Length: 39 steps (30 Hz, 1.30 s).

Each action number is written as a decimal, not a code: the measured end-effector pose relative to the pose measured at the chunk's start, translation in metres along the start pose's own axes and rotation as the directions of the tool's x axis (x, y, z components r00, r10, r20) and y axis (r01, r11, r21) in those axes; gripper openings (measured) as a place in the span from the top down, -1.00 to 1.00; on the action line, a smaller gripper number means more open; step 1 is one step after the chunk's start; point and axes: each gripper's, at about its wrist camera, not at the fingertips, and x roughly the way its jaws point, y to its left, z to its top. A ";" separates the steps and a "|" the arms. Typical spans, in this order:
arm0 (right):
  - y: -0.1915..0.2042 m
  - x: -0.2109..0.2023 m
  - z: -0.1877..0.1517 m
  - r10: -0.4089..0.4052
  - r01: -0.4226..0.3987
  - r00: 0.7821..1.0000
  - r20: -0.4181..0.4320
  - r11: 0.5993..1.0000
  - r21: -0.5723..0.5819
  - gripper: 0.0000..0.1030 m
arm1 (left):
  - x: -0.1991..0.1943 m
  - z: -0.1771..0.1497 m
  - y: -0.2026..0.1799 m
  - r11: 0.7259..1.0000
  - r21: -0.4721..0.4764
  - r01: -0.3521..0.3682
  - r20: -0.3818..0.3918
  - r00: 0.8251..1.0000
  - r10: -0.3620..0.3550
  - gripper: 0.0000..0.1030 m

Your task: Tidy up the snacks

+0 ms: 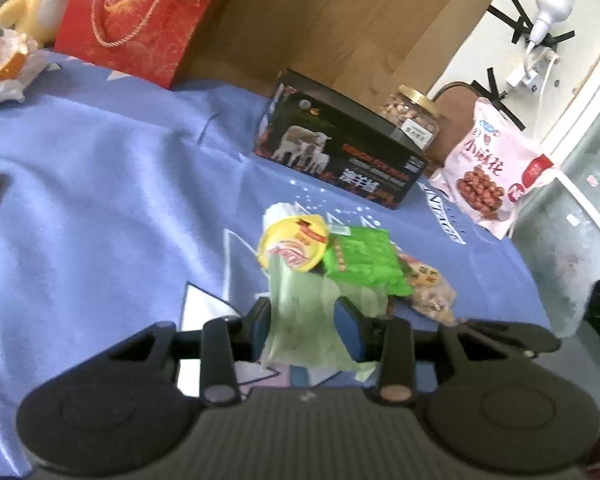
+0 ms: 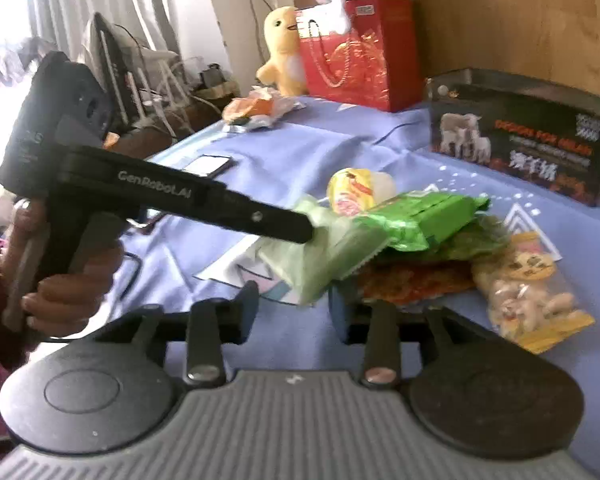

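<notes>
Your left claw (image 1: 304, 322) pinches the pale green packet (image 1: 300, 312), lifting it off the snack pile (image 2: 440, 248); your right claw (image 2: 294, 308) hangs open below, ready to help.

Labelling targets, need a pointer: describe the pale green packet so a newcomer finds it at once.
Start at the black box with sheep on the blue cloth. In front of it lies a pile of snacks. The pale green packet is its nearest piece, held in the left tool; it is plain and washed-out, unlike the bright green packet behind it.
</notes>
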 end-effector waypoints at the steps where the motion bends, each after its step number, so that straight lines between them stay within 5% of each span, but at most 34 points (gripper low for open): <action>1: 0.002 -0.001 -0.001 -0.015 0.015 1.000 0.009 1.000 -0.008 -0.09 | -0.001 0.000 0.000 1.000 0.003 -0.004 0.007 1.000 0.004 0.21; 3: 0.003 -0.002 -0.002 -0.029 0.030 0.999 0.020 0.999 -0.019 -0.17 | -0.003 0.000 0.002 1.000 0.004 -0.005 0.014 1.000 0.004 0.04; 11: 0.001 -0.006 -0.001 -0.088 0.091 0.994 0.065 0.995 -0.044 -0.21 | -0.009 0.003 0.008 1.000 -0.014 -0.010 0.043 0.999 0.010 -0.04; 17: -0.037 -0.005 0.011 -0.233 0.210 0.958 0.168 0.967 0.146 -0.44 | -0.003 0.010 0.010 1.000 -0.029 0.000 0.035 0.999 0.001 -0.07; 22: -0.061 -0.016 0.012 -0.265 0.214 0.945 0.191 0.944 0.253 -0.44 | 0.004 0.022 0.001 1.000 0.021 0.008 0.031 0.999 -0.008 -0.07; 30: -0.054 -0.003 0.020 -0.254 0.229 0.955 0.155 0.960 0.160 -0.44 | 0.027 0.049 -0.010 0.999 0.045 -0.008 0.035 0.999 0.006 -0.13; 39: -0.022 0.026 0.038 -0.161 0.170 0.976 0.144 0.984 -0.047 -0.44 | 0.026 0.049 0.020 0.998 -0.059 0.035 0.030 0.999 -0.033 -0.14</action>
